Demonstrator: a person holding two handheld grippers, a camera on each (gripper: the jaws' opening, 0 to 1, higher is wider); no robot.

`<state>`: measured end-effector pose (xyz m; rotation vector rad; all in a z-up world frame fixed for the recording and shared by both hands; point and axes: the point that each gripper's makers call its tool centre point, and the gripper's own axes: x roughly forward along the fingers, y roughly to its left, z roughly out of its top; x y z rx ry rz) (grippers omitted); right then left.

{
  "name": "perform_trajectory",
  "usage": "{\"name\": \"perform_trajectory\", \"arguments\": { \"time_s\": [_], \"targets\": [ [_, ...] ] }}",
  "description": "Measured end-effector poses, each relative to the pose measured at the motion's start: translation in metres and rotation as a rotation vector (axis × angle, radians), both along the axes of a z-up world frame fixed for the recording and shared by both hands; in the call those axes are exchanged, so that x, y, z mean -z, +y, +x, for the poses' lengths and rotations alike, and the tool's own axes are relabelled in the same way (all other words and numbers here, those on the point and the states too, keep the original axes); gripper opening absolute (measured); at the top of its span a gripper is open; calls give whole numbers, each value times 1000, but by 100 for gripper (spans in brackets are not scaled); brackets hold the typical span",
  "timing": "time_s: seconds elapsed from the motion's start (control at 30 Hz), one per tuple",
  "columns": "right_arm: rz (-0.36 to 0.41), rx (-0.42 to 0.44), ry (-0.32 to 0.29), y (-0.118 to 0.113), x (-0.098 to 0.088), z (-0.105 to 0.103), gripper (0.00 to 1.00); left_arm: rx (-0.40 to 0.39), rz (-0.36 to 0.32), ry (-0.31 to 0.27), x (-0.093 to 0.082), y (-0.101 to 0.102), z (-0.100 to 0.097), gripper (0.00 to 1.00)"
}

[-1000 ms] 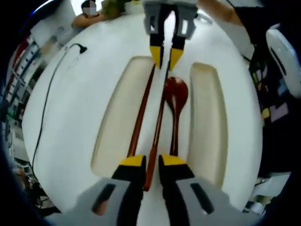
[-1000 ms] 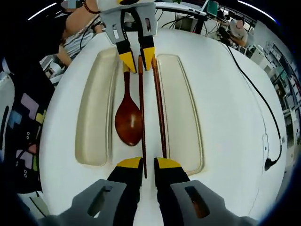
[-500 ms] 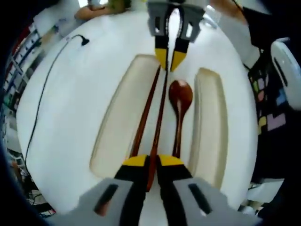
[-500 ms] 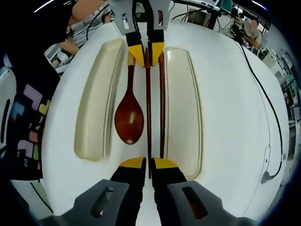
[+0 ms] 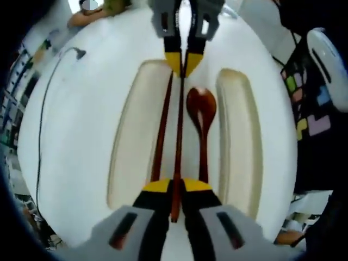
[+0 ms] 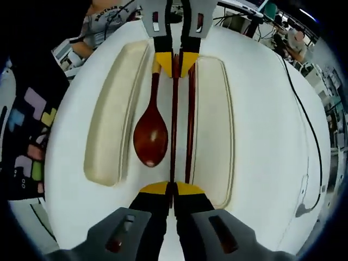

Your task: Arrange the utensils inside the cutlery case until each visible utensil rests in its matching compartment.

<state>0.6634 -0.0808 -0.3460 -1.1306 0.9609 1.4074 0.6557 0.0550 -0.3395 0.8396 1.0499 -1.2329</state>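
Reddish-brown wood down the middle of a white round table point(image 5: 81, 136): two chopsticks and a spoon, lying between two cream oblong trays.

Left gripper view: left gripper point(image 5: 175, 187) at near edge, yellow-tipped jaws pressed together on the near end of one chopstick point(image 5: 178, 136), which pokes out a little behind the tips. Right gripper point(image 5: 181, 62) at far end, jaws likewise closed on the far end of that same stick. Second chopstick point(image 5: 161, 130) just left of it, running along the inner edge of the left tray point(image 5: 130, 136); cannot tell whether inside the tray or on its rim. Spoon point(image 5: 202, 117) just right of the held stick, bowl at the far end, handle toward the near end, on bare table between the stick and the right tray point(image 5: 239, 136). Black cable point(image 5: 41, 125) curving along the table's left side.

Right gripper view, from the opposite end: right gripper point(image 6: 173, 188) near, pinching the held chopstick point(image 6: 174, 119); left gripper point(image 6: 173, 61) far, pinching its other end. Other chopstick point(image 6: 190, 125) just to the right, beside the rim of one tray point(image 6: 215, 125). Spoon point(image 6: 151, 136) on the left, bowl near, handle reaching to the far gripper, beside the other tray point(image 6: 111, 119). Cable point(image 6: 312, 157) along the right side. Both trays holding nothing. People seated at desks past the table's far edge.
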Motion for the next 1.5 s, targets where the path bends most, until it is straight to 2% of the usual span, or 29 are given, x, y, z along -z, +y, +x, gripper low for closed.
{"name": "perform_trajectory", "arguments": {
  "time_s": [0.03,0.07,0.1,0.17,0.33,0.43,0.5,0.57,0.6,0.63,0.67,0.87,1.0,1.07,1.1,1.17,1.27,1.5],
  "targets": [
    [-19,-35,-12,0,-1,2,0,5,-2,3,0,0,0,6],
    [-25,-9,-5,1,-1,2,0,13,-2,5,0,0,0,6],
    [-53,79,16,-1,-1,1,0,19,-1,6,0,0,-1,6],
    [-41,11,12,2,-1,3,0,26,3,5,1,0,-1,6],
    [14,46,8,0,-2,2,0,19,4,14,2,1,-1,6],
    [27,48,6,1,-2,3,0,32,27,10,3,0,-2,6],
    [19,52,4,2,-1,2,0,40,56,4,4,0,-2,6],
    [-7,118,7,1,-1,2,0,48,78,-1,4,-1,-2,6],
    [-8,102,2,3,0,1,0,31,85,1,4,0,-2,6],
    [-12,94,-6,3,0,0,0,-11,84,10,5,1,-2,6],
    [-16,80,-17,3,0,-1,0,-15,78,9,4,1,0,6],
    [-26,96,-62,3,0,-2,0,25,35,4,4,3,-2,6],
    [-11,95,-77,4,0,-2,0,13,18,16,4,3,-1,6],
    [-17,79,-72,4,-1,-1,0,21,16,15,3,3,-1,6],
    [-40,94,-32,3,0,-6,0,27,17,13,3,3,-1,6],
    [-35,106,-25,7,-2,-6,0,35,30,3,2,5,-1,6],
    [-40,96,-51,7,-9,-5,0,34,24,2,-5,5,-4,6],
    [-23,79,-97,10,-39,-6,0,27,15,-39,-34,10,-7,6]
  ]
}}
